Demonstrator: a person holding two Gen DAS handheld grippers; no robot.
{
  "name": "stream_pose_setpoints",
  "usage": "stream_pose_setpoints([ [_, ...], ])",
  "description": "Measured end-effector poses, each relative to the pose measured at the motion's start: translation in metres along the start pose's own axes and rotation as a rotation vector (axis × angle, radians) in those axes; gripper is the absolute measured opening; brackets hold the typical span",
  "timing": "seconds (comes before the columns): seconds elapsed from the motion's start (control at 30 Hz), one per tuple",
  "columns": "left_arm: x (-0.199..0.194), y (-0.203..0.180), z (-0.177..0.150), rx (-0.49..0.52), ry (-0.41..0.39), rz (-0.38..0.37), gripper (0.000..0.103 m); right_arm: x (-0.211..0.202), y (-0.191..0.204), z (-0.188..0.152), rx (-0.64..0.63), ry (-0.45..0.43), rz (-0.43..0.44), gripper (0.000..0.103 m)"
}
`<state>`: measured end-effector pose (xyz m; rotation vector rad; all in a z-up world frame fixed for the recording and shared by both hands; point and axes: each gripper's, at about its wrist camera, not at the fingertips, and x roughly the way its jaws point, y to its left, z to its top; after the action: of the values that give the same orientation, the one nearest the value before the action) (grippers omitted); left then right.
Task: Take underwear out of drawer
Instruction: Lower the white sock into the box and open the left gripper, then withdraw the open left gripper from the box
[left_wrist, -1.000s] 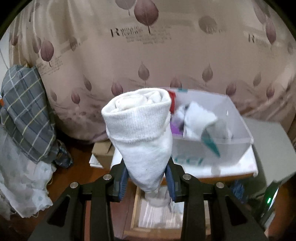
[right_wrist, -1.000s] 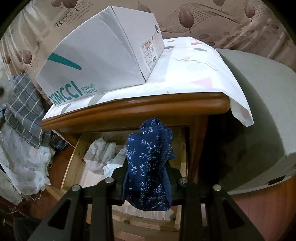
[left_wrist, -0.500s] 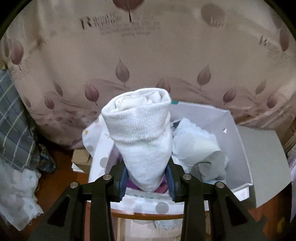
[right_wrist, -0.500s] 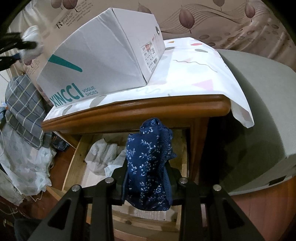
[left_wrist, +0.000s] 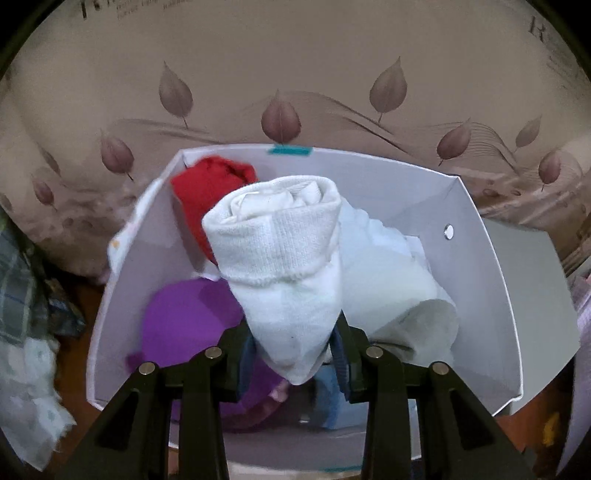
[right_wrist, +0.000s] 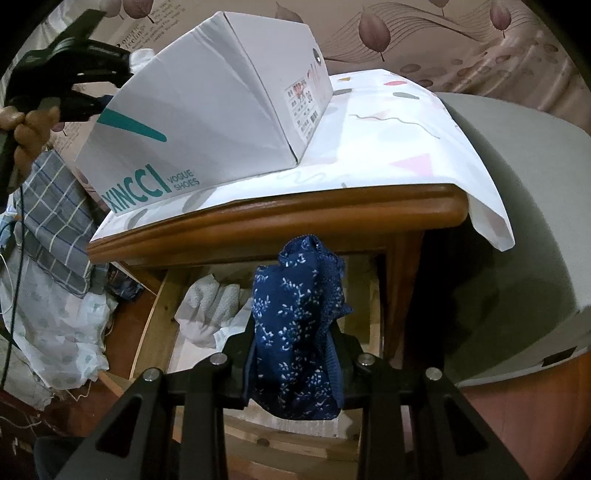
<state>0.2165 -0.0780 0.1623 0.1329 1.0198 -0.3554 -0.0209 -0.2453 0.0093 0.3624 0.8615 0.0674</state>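
My left gripper (left_wrist: 293, 356) is shut on a rolled white underwear (left_wrist: 284, 258) and holds it over the open white shoe box (left_wrist: 491, 258), which holds red (left_wrist: 207, 192), purple (left_wrist: 184, 325) and white (left_wrist: 391, 280) garments. My right gripper (right_wrist: 293, 369) is shut on a navy floral underwear (right_wrist: 295, 332) in front of the open wooden drawer (right_wrist: 155, 314), where white garments (right_wrist: 210, 306) lie. The left gripper (right_wrist: 74, 70) also shows in the right wrist view, above the box (right_wrist: 207, 110).
The box stands on a wooden table (right_wrist: 332, 210) with a patterned cloth (right_wrist: 406, 129). A leaf-print curtain (left_wrist: 295, 74) hangs behind. A plaid cloth (right_wrist: 55, 214) and pale fabric (right_wrist: 55, 332) lie at the left. A grey block (right_wrist: 517, 221) is at the right.
My left gripper has carried the white roll up from the drawer and forward over the box. My right gripper has stayed in place with the navy underwear.
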Motion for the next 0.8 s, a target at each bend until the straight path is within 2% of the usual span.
stream_pose_setpoints([
  [0.23,0.010,0.000,-0.005,-0.026,0.020,0.031,0.037,0.001,0.001,-0.002,-0.003,0.006,0.000,0.031],
  [0.3,0.008,0.000,-0.006,-0.022,0.007,0.032,0.041,0.001,0.000,-0.002,0.003,0.007,0.003,0.031],
  [0.33,0.006,0.000,-0.006,-0.021,0.000,0.032,0.047,0.002,0.001,-0.002,0.003,0.007,0.005,0.031],
  [0.37,0.002,0.001,-0.006,-0.021,-0.012,0.031,0.056,0.002,0.001,-0.002,0.000,0.009,0.003,0.031],
  [0.4,-0.002,0.001,-0.007,-0.020,-0.027,0.035,0.059,0.002,0.001,-0.002,-0.003,0.010,0.001,0.031],
  [0.57,-0.033,0.004,-0.017,-0.020,-0.114,0.049,0.065,0.004,0.004,-0.004,-0.018,0.015,0.001,0.031],
  [0.67,-0.055,0.008,-0.038,-0.016,-0.180,0.082,0.074,0.004,0.007,-0.004,-0.030,0.014,-0.004,0.031],
  [0.8,-0.071,0.017,-0.072,-0.019,-0.216,0.141,0.076,0.007,0.011,-0.006,-0.050,0.016,-0.019,0.031],
])
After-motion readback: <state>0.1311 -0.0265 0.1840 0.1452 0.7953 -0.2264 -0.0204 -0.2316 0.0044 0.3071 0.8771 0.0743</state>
